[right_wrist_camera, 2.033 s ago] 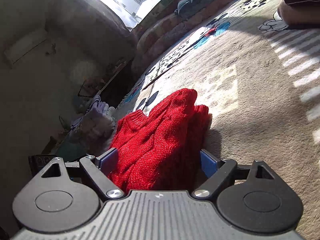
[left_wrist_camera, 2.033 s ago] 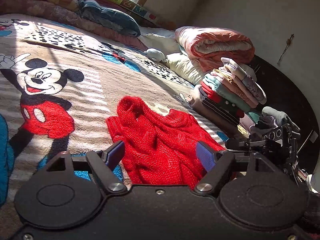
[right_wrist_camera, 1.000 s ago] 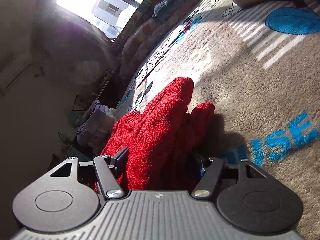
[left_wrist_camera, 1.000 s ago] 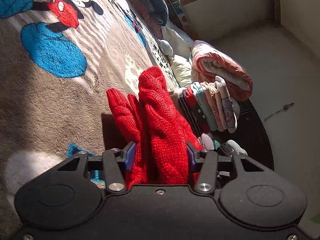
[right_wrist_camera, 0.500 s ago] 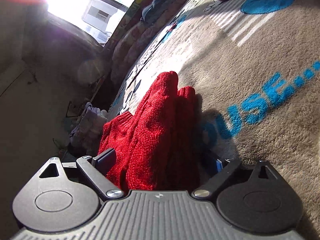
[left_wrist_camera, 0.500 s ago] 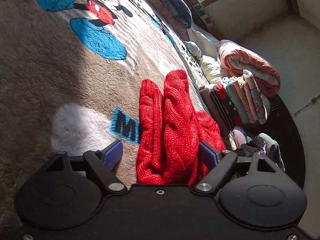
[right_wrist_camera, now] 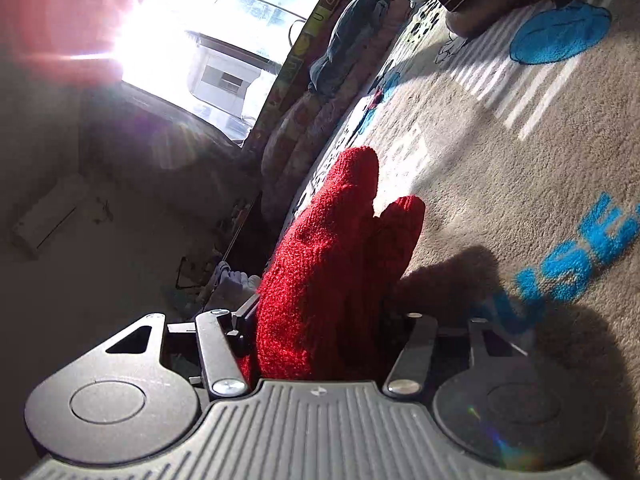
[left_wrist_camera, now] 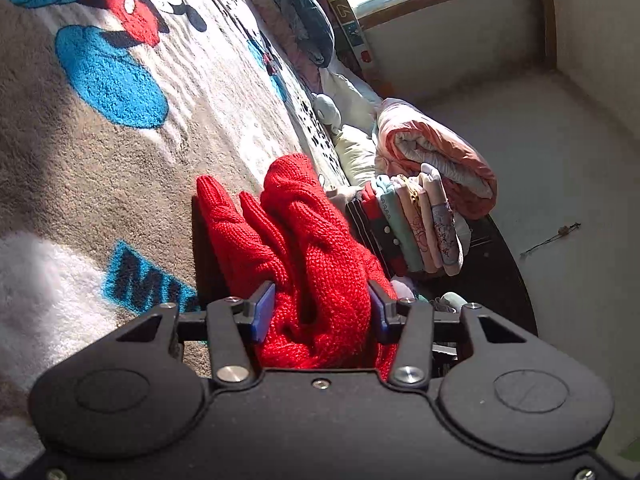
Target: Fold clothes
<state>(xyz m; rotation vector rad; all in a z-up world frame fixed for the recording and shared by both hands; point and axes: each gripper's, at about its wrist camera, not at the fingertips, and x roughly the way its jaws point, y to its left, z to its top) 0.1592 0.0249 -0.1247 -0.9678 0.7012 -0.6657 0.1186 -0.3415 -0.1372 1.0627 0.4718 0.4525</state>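
Note:
A red knitted sweater [left_wrist_camera: 304, 232] lies bunched in thick folds on the Mickey Mouse blanket [left_wrist_camera: 120, 160]. In the left wrist view my left gripper [left_wrist_camera: 320, 312] is shut on the near end of it, its blue pads [left_wrist_camera: 264, 312] pressing into the knit on both sides. The right wrist view shows the same red sweater [right_wrist_camera: 336, 240] held up off the blanket [right_wrist_camera: 500, 184], casting a shadow. My right gripper [right_wrist_camera: 320, 320] is shut on its near end; the right finger is in shadow behind the cloth.
A stack of folded clothes [left_wrist_camera: 408, 228] stands just beyond the sweater, with a rolled pink quilt [left_wrist_camera: 436, 160] and pale pillows [left_wrist_camera: 360, 152] behind. A dark garment [left_wrist_camera: 308, 28] lies by the window [right_wrist_camera: 224, 32]. More clothes [right_wrist_camera: 232, 280] sit past the bed's edge.
Half a second ago both grippers stood open around the sweater as it lay on the blanket. Both have now shut on it, and its near end is lifted.

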